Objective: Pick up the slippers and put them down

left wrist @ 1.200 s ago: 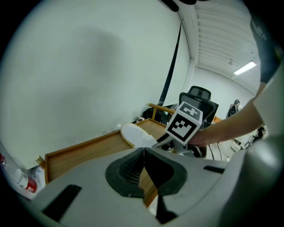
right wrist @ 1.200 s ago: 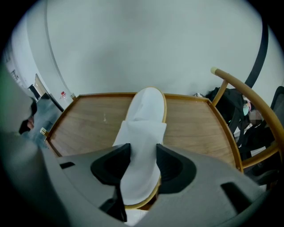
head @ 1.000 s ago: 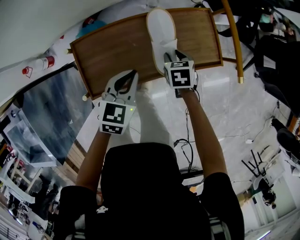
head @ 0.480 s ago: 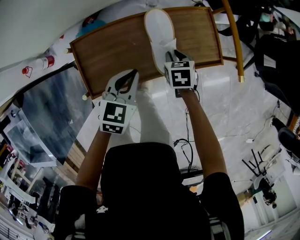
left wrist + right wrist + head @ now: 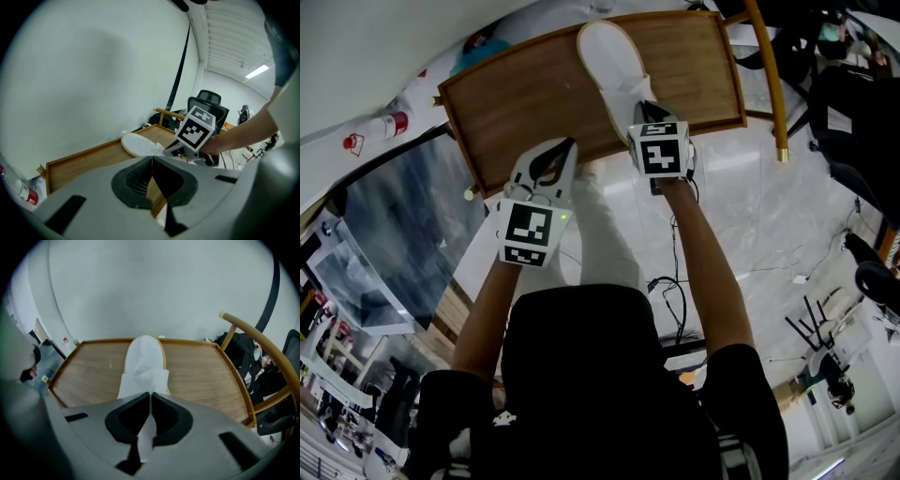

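One white slipper (image 5: 612, 64) lies lengthwise on the wooden tray table (image 5: 534, 103), toe toward the wall. My right gripper (image 5: 645, 109) is at its near end. Its jaws have just been closing, and in the right gripper view the right gripper (image 5: 151, 397) is shut on the slipper's (image 5: 143, 357) white upper band. My left gripper (image 5: 565, 148) hovers over the table's near edge, to the left of the slipper. In the left gripper view the left gripper (image 5: 152, 162) is shut with nothing in it, and the slipper (image 5: 138, 143) shows beyond it. I see no second slipper.
The table (image 5: 201, 366) has a raised rim. A curved wooden chair rail (image 5: 766, 75) stands to its right, with a black office chair (image 5: 206, 101) beyond. A red-capped bottle (image 5: 380, 127) lies at the left. Cables (image 5: 670, 291) trail over the pale floor.
The slipper's far end has swung to the left on the table while its near end stays at the right gripper. Both hands have kept their places.
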Action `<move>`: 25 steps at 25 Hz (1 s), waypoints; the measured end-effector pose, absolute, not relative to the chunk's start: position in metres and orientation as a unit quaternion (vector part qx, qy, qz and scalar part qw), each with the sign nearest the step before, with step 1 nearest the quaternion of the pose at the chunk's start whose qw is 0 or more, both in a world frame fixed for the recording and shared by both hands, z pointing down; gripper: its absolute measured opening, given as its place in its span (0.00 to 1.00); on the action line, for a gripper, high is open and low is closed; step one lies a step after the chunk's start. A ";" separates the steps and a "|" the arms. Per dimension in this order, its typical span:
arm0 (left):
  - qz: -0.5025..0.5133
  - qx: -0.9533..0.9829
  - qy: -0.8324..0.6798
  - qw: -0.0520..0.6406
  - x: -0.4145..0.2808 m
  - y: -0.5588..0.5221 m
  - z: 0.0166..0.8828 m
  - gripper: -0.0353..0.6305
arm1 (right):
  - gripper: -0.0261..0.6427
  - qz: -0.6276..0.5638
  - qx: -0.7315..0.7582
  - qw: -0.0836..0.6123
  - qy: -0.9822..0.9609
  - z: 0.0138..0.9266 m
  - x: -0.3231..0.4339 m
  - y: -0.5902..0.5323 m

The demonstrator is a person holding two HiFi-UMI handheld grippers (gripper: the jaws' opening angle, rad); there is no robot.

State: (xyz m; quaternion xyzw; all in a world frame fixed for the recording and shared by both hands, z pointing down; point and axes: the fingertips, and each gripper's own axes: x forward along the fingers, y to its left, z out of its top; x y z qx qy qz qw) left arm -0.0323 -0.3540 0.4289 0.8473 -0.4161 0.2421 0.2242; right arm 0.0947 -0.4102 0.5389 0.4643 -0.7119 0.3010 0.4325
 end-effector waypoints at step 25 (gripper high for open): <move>0.227 0.882 -0.377 0.168 -0.033 -0.309 0.362 0.06 | 0.06 0.279 0.518 0.374 -0.717 0.441 0.096 -0.352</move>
